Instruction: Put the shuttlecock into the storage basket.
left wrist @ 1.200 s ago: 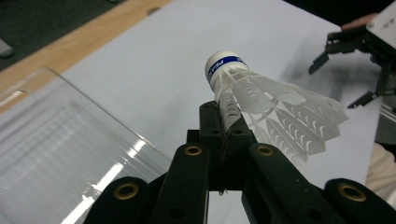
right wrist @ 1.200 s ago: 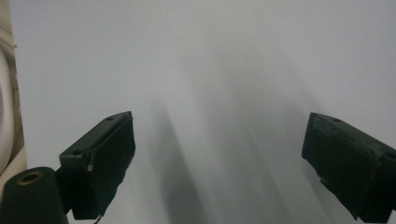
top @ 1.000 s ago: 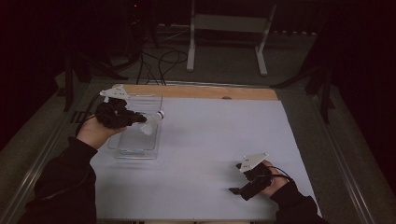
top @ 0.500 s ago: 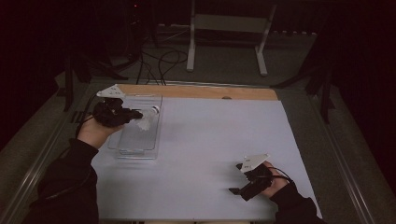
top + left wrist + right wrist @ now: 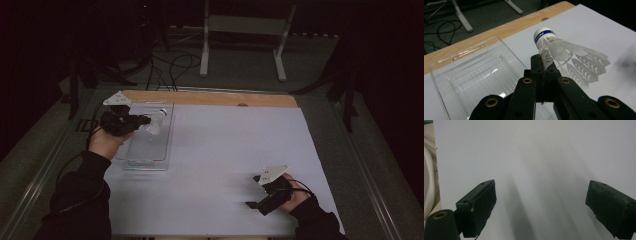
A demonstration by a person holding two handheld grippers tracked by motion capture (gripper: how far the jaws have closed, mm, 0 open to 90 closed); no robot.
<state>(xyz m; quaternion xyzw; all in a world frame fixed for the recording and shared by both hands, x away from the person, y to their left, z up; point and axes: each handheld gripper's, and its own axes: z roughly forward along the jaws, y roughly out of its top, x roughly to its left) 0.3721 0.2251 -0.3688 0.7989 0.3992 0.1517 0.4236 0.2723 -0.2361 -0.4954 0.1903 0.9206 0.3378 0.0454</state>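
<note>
Looking down from the high view, the left gripper (image 5: 142, 120) is hanging over the far part of a clear plastic tray (image 5: 131, 161) at the left of the white mat (image 5: 235, 150), with a white shuttlecock (image 5: 156, 120) carried at its tip above the tray's right wall; the right gripper (image 5: 257, 192) is lying low on the mat's near right corner, well apart from both, its hand (image 5: 295, 195) resting there. A wooden strip (image 5: 210, 98) is running along the mat's far edge. Turning to the left gripper view, the jaws are pressing together on the feather skirt just below the shuttlecock's (image 5: 564, 53) cork, which bears a blue band and is pointing away and upward, the feathers fanning off to the right; the tray (image 5: 456, 75) is sitting below and to the left, with nothing in it that I can see. In the right gripper view, the right gripper's (image 5: 540, 205) fingers (image 5: 480, 205) are standing spread wide with only bare mat (image 5: 524, 152) between them. By my reading, the step in hand is carrying the shuttlecock to the tray for placing. The next move calls for shifting the left gripper leftward so the shuttlecock is fully inside the walls, lowering it close to the floor, and only then parting the jaws, since so light a thing could catch the rim or tip out.
</note>
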